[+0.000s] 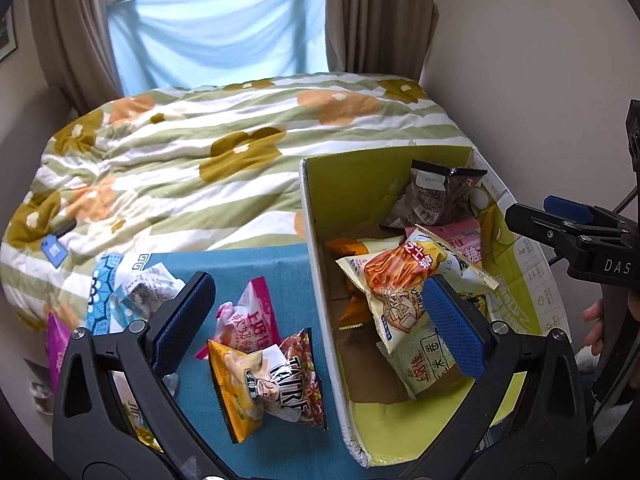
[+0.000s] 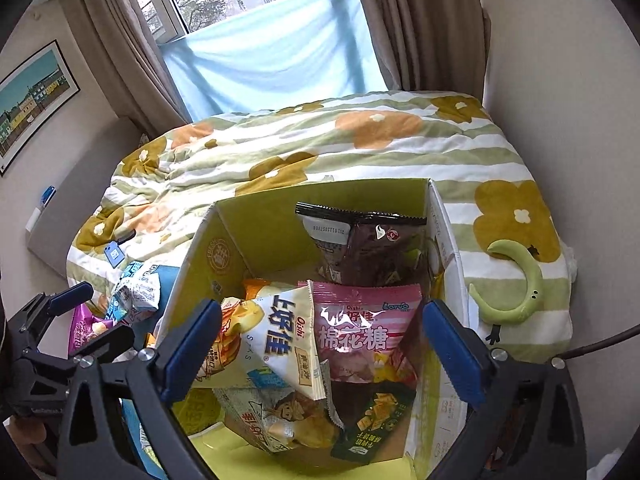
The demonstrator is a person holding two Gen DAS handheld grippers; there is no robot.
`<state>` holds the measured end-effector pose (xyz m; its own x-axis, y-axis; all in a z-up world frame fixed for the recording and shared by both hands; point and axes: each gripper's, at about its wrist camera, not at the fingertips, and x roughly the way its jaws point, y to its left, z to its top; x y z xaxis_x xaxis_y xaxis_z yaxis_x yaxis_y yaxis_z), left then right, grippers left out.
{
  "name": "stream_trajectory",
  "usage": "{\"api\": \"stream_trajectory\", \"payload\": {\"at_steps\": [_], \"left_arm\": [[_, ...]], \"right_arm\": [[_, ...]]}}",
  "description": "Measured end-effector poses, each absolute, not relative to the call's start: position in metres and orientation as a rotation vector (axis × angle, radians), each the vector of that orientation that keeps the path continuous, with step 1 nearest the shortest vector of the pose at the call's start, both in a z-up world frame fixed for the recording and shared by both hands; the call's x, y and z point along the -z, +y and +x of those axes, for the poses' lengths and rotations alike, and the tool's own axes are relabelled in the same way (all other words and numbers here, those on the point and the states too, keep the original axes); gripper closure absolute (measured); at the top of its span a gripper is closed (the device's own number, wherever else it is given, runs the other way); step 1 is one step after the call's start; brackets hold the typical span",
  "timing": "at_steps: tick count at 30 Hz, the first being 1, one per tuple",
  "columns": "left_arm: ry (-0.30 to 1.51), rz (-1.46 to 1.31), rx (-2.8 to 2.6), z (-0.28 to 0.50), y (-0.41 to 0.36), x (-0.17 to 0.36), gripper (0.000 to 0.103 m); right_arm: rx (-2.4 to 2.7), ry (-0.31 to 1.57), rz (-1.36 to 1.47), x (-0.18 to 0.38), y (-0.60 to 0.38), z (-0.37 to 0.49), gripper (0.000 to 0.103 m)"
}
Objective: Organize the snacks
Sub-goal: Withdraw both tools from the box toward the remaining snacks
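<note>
A cardboard box (image 1: 316,280) with a yellow-green inside (image 2: 256,228) stands on the bed and holds several snack bags, among them a dark bag (image 2: 372,248), a pink marshmallow bag (image 2: 360,332) and a white Oishi bag (image 2: 280,340). Loose bags lie left of the box on a teal cloth (image 1: 256,276): a yellow-and-clear bag (image 1: 268,384), a pink-and-white bag (image 1: 248,320) and a white-blue bag (image 1: 144,288). My left gripper (image 1: 320,328) is open and empty, straddling the box's left wall. My right gripper (image 2: 320,356) is open and empty above the box.
A flowered quilt (image 1: 192,160) covers the bed behind the box. A blue tag (image 1: 54,250) lies on it at left. A green crescent toy (image 2: 516,284) lies right of the box. Walls and curtains close in on both sides. A purple bag (image 2: 82,330) lies far left.
</note>
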<state>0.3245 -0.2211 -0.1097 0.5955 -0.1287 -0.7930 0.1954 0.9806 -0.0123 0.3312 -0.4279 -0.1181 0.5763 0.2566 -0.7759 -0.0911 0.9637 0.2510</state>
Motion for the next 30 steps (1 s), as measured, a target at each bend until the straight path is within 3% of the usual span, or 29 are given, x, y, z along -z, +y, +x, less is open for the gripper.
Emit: {"api": "stream_trajectory", "payload": {"at_steps": [15,30], "left_arm": [[0.822,0.061,0.128,0.267,-0.175,0.052,0.001],[0.768,0.068,0.07,0.207,-0.015,0.027,0.001]], "right_arm": [[-0.181,0.832,0.089,0.062,-0.413,0.283,0.003],[-0.12,0.722,0.116,0.032,-0.309,0.214,0.003]]}}
